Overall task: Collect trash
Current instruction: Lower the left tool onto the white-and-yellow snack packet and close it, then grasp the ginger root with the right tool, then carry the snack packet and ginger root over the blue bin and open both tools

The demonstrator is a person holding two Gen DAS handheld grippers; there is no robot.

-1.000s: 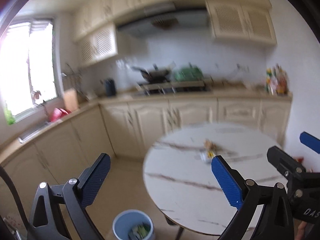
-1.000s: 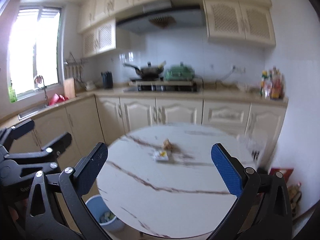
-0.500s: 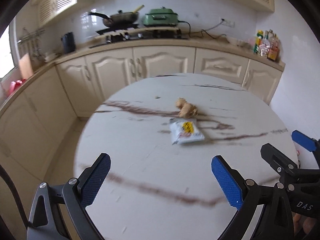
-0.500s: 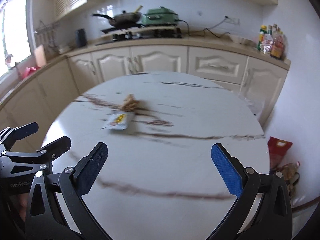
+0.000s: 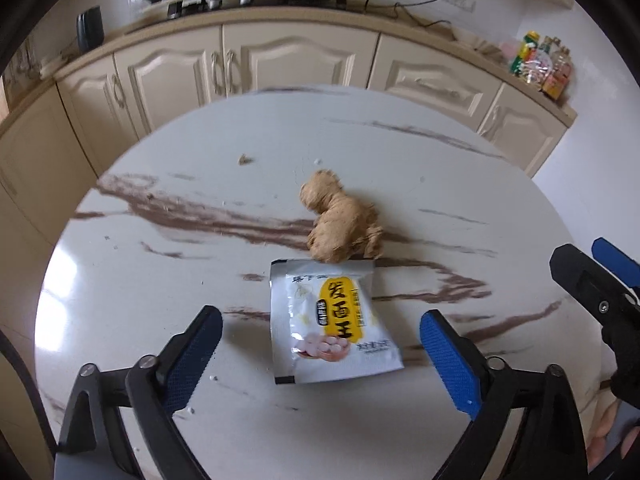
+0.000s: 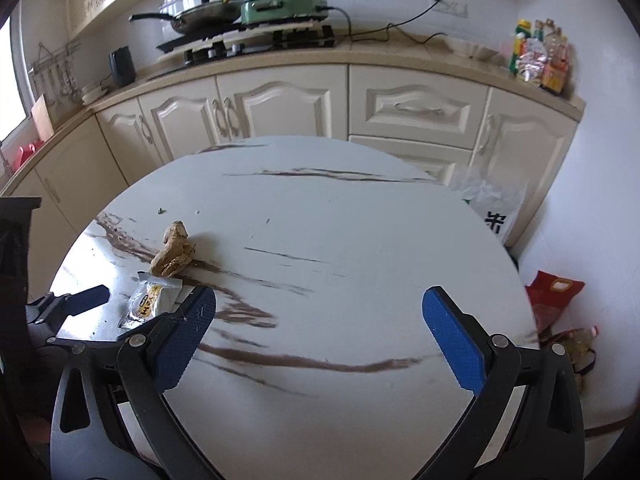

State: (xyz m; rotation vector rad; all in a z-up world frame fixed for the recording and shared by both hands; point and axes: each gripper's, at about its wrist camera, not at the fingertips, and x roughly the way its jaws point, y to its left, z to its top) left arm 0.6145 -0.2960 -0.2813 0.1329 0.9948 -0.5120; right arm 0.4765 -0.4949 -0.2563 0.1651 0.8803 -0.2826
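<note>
A white and yellow snack packet lies flat on the round marble table, with a knobbly piece of ginger touching its far edge. My left gripper hovers over the packet, which lies between its blue pads without touching them; the jaws are closing from wide. In the right wrist view the packet and ginger sit at the left. My right gripper stands open over bare table, nothing between its fingers.
Small crumbs lie on the table's far left. Cream cabinets and a counter with a wok and green cooker stand behind. Bags sit on the floor at the right.
Both grippers have tipped downward and come in over the table. The packet and ginger have grown large in the left view; the bin has left the frame.
</note>
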